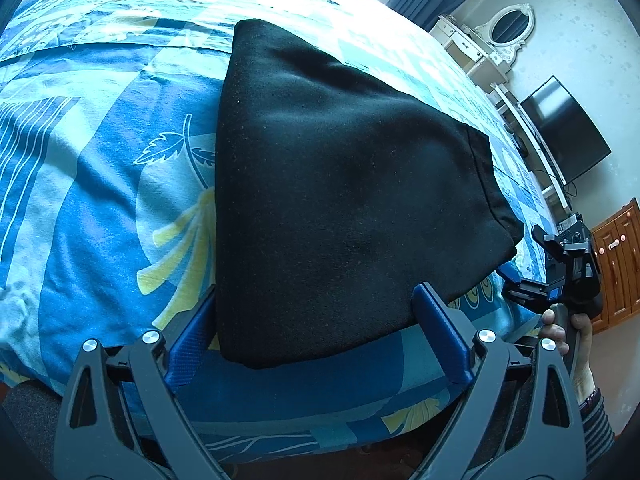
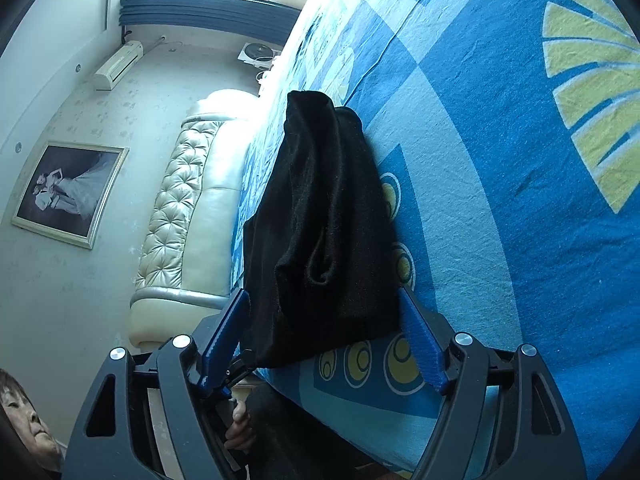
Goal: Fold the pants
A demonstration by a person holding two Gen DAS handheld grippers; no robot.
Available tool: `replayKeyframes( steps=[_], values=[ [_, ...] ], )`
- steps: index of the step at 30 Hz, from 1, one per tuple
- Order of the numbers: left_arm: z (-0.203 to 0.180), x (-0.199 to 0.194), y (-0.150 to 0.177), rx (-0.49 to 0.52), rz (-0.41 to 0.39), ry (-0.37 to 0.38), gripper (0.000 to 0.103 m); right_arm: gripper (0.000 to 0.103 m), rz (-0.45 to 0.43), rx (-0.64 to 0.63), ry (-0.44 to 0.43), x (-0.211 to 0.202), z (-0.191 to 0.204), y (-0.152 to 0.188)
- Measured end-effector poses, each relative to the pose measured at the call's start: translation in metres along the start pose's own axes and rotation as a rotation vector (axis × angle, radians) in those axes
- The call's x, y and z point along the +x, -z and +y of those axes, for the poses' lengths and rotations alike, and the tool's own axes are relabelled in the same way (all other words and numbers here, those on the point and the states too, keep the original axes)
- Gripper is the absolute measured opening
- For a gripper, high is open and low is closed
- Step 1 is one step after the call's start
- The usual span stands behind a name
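Note:
The black pants [image 1: 332, 184] lie folded into a compact bundle on the blue patterned bedsheet [image 1: 100, 200]. My left gripper [image 1: 316, 312] is open, its blue fingers [image 1: 440, 336] on either side of the bundle's near edge. The right gripper [image 1: 560, 272] shows at the bundle's right corner in the left wrist view. In the right wrist view the pants [image 2: 320, 232] stand between the open blue fingers [image 2: 424, 344] of my right gripper [image 2: 324, 328], with the bedsheet [image 2: 500, 160] to the right. Whether the pads touch the cloth I cannot tell.
A padded cream headboard [image 2: 188, 200] and a framed picture [image 2: 68, 192] are at the left in the right wrist view. A television [image 1: 568, 128], a white dresser with mirror [image 1: 500, 36] and a wooden cabinet [image 1: 616, 264] stand beyond the bed. A person's face [image 2: 20, 420] is at the lower left.

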State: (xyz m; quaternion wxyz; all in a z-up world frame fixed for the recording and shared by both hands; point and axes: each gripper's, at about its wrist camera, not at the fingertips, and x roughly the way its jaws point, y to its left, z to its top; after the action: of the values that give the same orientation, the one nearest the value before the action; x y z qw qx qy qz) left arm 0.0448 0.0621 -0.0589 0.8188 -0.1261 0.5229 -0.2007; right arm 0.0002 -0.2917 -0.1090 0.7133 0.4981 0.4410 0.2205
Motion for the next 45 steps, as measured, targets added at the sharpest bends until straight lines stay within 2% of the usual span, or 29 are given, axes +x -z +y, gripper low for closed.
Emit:
replayKeyframes(
  steps=[4, 10, 16, 20, 28, 33, 45],
  values=[
    [-0.008, -0.006, 0.005, 0.011, 0.005, -0.058, 0.094, 0.076, 0.008, -0.004, -0.005, -0.004, -0.001, 0.003],
    [-0.022, -0.015, 0.017, 0.044, 0.014, -0.154, 0.094, 0.076, 0.022, -0.038, 0.041, -0.006, 0.004, 0.009],
    [-0.039, -0.025, 0.026, 0.073, 0.006, -0.247, 0.094, 0.077, 0.01, -0.086, 0.156, -0.004, 0.013, 0.018],
    [-0.052, -0.031, 0.029, 0.097, -0.031, -0.305, 0.094, 0.081, 0.019, -0.154, 0.244, 0.002, 0.026, 0.025],
    [-0.061, -0.039, 0.027, 0.075, -0.093, -0.343, 0.094, 0.084, 0.018, -0.209, 0.372, 0.01, 0.038, 0.035],
    [-0.06, -0.04, 0.032, 0.056, -0.119, -0.355, 0.094, 0.084, 0.02, -0.294, 0.472, 0.022, 0.054, 0.045],
    [-0.068, -0.044, 0.037, 0.132, -0.171, -0.399, 0.094, 0.084, -0.016, -0.444, 0.649, 0.026, 0.068, 0.054]
  ],
)
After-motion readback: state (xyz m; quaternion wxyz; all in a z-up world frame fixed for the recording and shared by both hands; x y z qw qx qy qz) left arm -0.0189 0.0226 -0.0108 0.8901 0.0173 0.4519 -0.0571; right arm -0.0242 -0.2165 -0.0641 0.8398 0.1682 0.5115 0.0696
